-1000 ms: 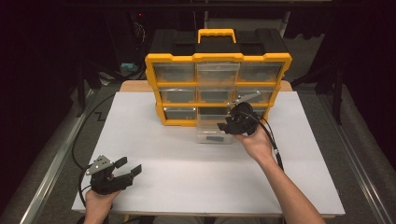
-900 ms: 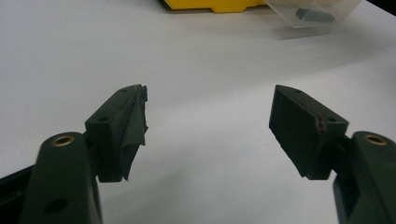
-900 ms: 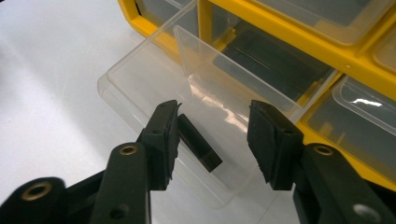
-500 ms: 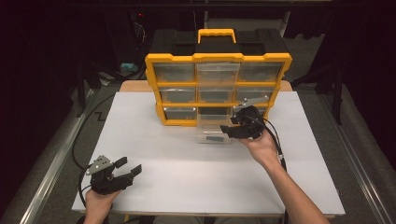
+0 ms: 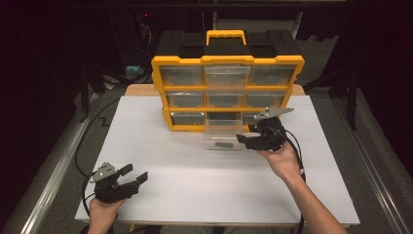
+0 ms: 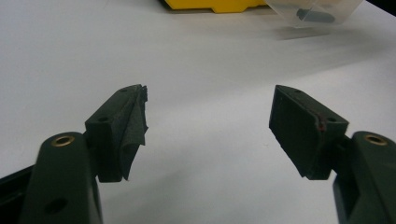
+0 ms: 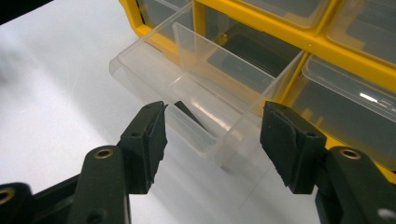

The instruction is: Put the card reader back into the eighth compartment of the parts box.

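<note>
Clear drawer [image 5: 223, 132] pulled well out of the bottom middle slot of the yellow organiser [image 5: 227, 73], long axis running toward the person, front end resting on the white surface [image 5: 195, 180]. Right gripper [image 5: 248, 140] just beside the drawer's front right corner, jaws parted and just been opening, nothing pressed between them (front corner seen in the gap in the right gripper view). Left gripper [image 5: 137, 174] well apart, jaws open on nothing. Small dark item [image 7: 189, 113] inside, hard to identify through the plastic.
</note>
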Demonstrator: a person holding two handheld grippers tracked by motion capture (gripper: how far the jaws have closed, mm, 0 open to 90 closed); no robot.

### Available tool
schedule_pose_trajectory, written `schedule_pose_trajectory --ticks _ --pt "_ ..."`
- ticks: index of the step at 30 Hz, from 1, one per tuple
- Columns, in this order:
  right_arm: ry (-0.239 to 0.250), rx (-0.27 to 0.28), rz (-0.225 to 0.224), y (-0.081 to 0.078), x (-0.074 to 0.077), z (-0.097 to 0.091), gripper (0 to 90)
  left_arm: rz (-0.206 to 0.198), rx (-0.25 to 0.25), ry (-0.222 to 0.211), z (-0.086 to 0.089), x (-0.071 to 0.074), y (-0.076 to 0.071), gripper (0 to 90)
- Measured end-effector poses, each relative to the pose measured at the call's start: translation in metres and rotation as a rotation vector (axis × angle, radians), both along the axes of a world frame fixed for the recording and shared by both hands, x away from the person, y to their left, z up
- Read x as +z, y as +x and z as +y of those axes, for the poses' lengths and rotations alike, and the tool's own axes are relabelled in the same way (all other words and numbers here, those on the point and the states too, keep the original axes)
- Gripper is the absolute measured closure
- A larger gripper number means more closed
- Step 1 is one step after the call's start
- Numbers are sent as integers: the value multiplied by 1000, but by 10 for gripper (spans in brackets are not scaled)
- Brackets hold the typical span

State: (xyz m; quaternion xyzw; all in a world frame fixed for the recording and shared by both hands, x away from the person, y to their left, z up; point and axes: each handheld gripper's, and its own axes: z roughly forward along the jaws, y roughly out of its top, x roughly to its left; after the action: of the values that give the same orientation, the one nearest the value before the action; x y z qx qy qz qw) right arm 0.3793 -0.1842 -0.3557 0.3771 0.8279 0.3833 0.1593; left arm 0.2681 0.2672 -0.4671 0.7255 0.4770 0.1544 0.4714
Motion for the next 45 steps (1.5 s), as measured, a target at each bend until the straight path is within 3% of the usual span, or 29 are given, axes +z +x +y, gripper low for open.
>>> schedule_pose_trajectory --ticks 23,45 --pt "24 -10 -35 -23 -9 -25 374 -1 1 1 0 0 0 284" --pt "61 -59 -46 -40 -28 -54 359 0 3 2 0 0 0 284"
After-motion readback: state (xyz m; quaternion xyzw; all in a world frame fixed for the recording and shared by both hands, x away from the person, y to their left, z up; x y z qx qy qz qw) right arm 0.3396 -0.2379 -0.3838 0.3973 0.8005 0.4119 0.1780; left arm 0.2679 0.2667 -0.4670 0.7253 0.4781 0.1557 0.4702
